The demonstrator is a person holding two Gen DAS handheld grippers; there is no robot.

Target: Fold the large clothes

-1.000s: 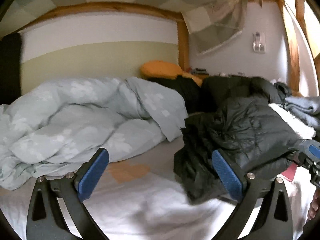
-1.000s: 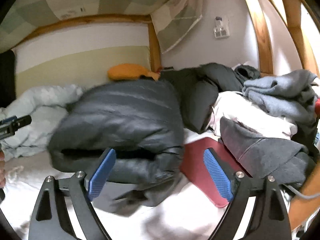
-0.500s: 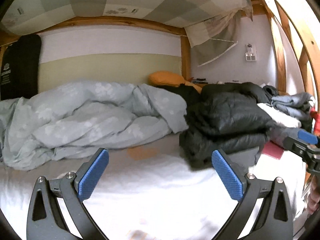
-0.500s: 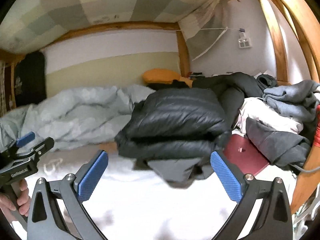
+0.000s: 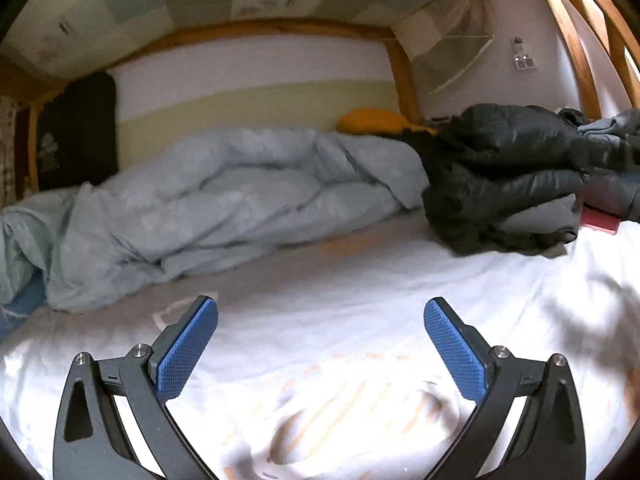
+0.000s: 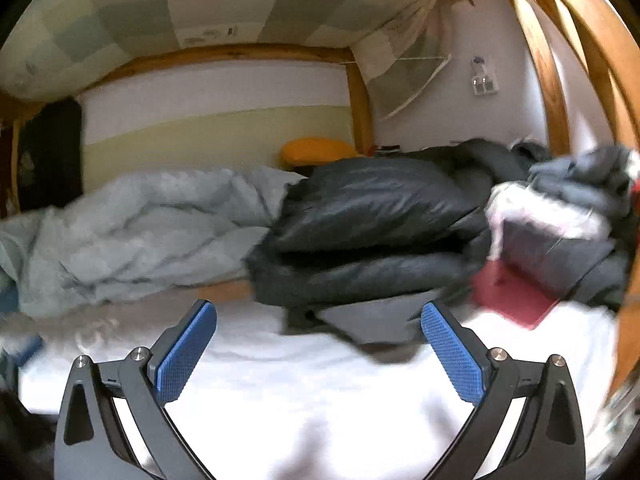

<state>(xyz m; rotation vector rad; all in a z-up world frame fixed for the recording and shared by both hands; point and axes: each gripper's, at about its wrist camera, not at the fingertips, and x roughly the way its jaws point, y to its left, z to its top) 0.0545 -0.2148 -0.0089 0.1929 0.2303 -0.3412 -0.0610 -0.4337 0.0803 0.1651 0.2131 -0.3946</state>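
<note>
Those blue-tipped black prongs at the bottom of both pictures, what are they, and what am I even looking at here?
They are the fingers of two hand-held grippers; a person carries one in each hand, and no robot arm is involved. A wide-angle camera on each gripper looks forward along its fingers, so one picture is from the left gripper and the other from the right gripper. Both stand open and hold nothing. They face a bed with a white sheet. On it lie a crumpled pale blue duvet, a folded dark puffer jacket, a red flat item whose kind I cannot tell, and a pile of grey clothes.
</note>
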